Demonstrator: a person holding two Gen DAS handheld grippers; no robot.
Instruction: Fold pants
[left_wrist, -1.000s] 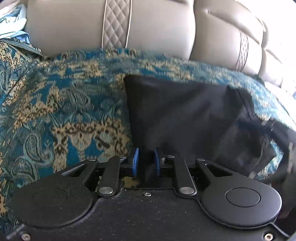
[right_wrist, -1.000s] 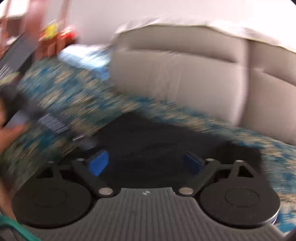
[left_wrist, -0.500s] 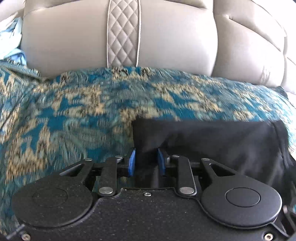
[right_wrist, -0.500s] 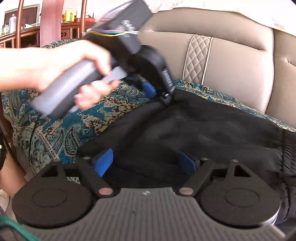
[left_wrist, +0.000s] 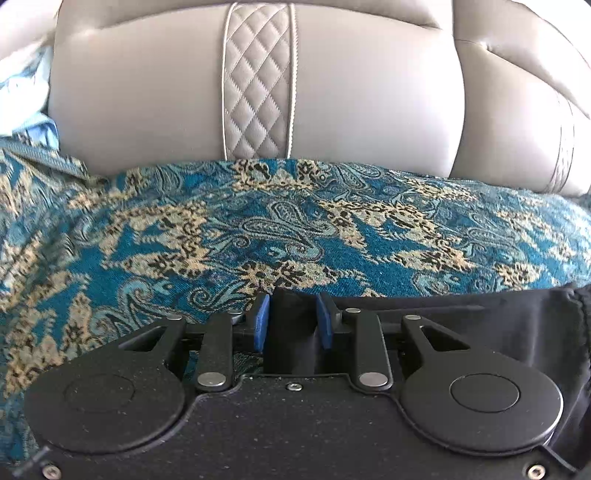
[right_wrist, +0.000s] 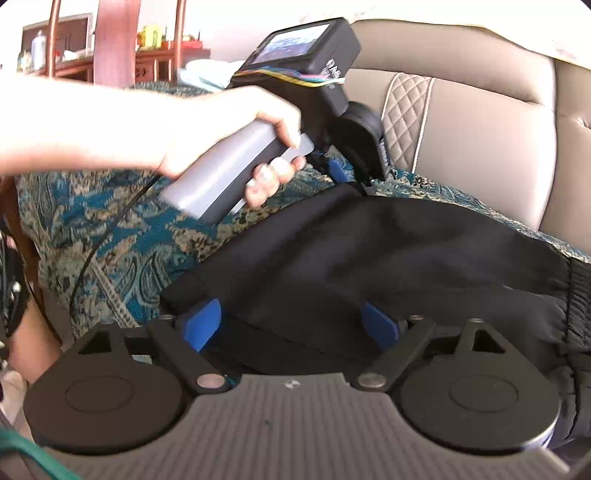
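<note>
My left gripper (left_wrist: 291, 321) was opening, black pants (right_wrist: 369, 251) fold between pads. My right gripper (right_wrist: 291, 325) stood wide over pants, gripping nothing.

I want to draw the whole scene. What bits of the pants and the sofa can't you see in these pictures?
- Black pants: the near part is hidden under the right tool in the right wrist view; the waistband runs off the right edge.
- Left wrist view: the left tool and its body hide most of the pants; only a strip shows.
- Patterned cover: the sofa seat under it is hidden.
- Shelf items, right wrist view: too small to tell.
</note>
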